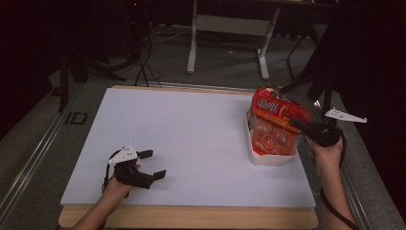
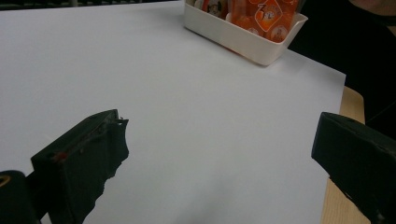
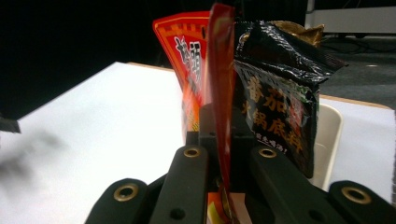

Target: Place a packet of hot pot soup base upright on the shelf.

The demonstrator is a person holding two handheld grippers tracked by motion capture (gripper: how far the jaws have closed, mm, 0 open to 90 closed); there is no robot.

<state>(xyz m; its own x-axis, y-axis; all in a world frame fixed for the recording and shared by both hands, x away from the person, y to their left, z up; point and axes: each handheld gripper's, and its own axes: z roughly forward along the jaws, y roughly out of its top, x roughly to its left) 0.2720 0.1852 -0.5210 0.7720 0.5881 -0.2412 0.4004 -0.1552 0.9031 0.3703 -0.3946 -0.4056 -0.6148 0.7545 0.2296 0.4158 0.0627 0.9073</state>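
My right gripper (image 1: pixel 294 123) is shut on the edge of a red and orange packet (image 1: pixel 277 110), held upright over a white tray (image 1: pixel 268 159) at the right of the board. In the right gripper view the jaws (image 3: pixel 219 121) pinch the thin red edge of that packet (image 3: pixel 220 70), and a black packet (image 3: pixel 280 88) stands just beside it. Several small orange packets (image 1: pixel 270 139) lie in the tray. At the front left, my left gripper (image 1: pixel 155 164) rests low over the white board, open with nothing between its jaws (image 2: pixel 219 130).
The white board (image 1: pixel 191 139) lies on a wooden table (image 1: pixel 191 218) whose edge shows at the front and right. The left gripper view has the tray (image 2: pixel 243 39) at its far end. Desk legs and cables stand on the floor beyond the table.
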